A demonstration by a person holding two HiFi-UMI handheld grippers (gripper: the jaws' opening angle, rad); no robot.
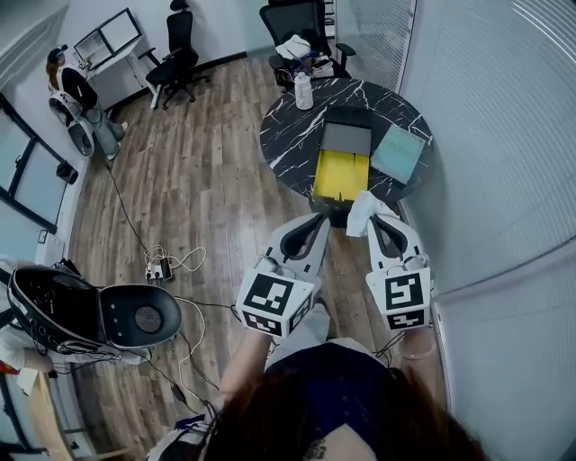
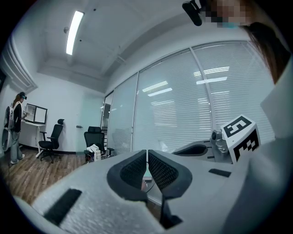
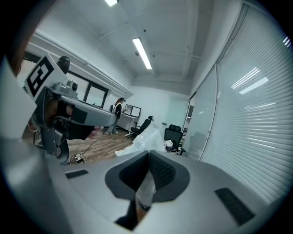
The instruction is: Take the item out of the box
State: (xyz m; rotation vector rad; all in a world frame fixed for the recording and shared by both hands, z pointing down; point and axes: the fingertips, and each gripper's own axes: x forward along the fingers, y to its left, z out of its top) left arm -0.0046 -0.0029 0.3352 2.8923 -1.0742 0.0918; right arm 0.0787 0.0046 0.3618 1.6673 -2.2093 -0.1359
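An open box with a yellow inside (image 1: pixel 341 174) lies on the round black marble table (image 1: pixel 297 126), its grey lid (image 1: pixel 346 138) folded back. My right gripper (image 1: pixel 376 221) is shut on a white plastic-wrapped item (image 1: pixel 364 212), held in the air just short of the table's near edge. In the right gripper view the crinkled wrap (image 3: pixel 149 135) sticks out past the closed jaws of the right gripper (image 3: pixel 149 157). My left gripper (image 1: pixel 319 221) hangs beside it, shut with nothing in it; the left gripper view shows that left gripper (image 2: pixel 147 157) with its pads pressed together.
A teal flat pack (image 1: pixel 399 153) lies on the table right of the box, a white bottle (image 1: pixel 303 90) at its far edge. Office chairs (image 1: pixel 301 27) stand behind. A glass wall with blinds (image 1: pixel 486 135) runs along the right. Cables and a power strip (image 1: pixel 160 268) lie on the floor.
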